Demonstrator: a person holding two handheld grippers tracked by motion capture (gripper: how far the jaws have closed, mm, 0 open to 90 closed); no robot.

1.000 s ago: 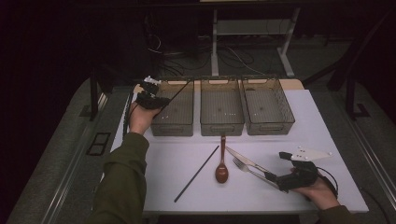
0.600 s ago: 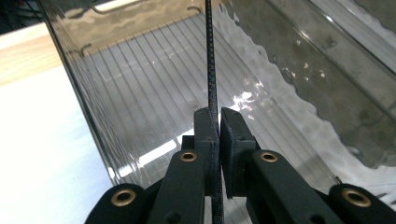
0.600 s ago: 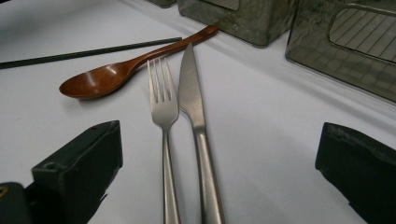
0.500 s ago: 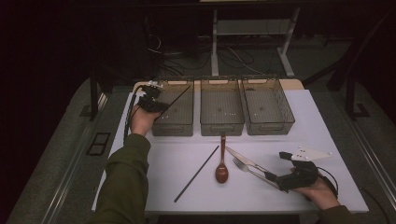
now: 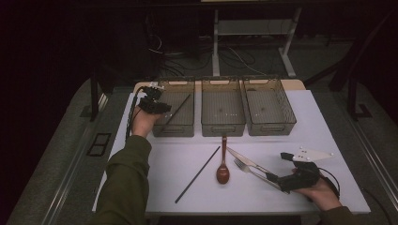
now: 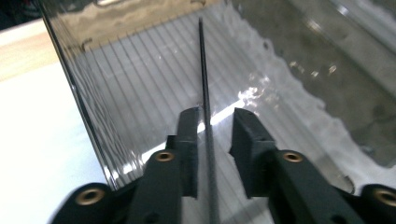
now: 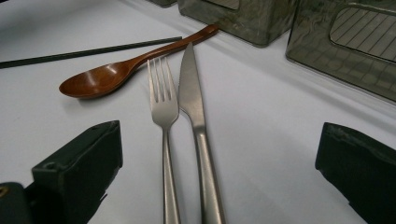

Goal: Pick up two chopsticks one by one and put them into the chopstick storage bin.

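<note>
My left gripper (image 5: pixel 159 108) hovers at the near left corner of the left clear bin (image 5: pixel 174 130). A black chopstick (image 6: pixel 201 70) runs between its jaws and slants into the bin. The jaws have just been opening; the chopstick lies against one pad with a gap at the other, so the left gripper (image 6: pixel 217 116) is open. A second chopstick (image 5: pixel 197 174), a brown wooden spoon (image 5: pixel 223 171), a fork (image 7: pixel 162 100) and a knife (image 7: pixel 190 88) lie on the white table. My right gripper (image 7: pixel 219 140) stands wide open over the fork and knife handles, touching neither.
Two more clear bins, the middle bin (image 5: pixel 223 124) and the right bin (image 5: pixel 272 126), stand in a row with the left one at the back of the white table (image 5: pixel 305 140). Dark floor, cables and table legs lie beyond.
The left gripper's jaws have parted around the chopstick, which now rests lower in the left bin. The right gripper has stayed where it was.
</note>
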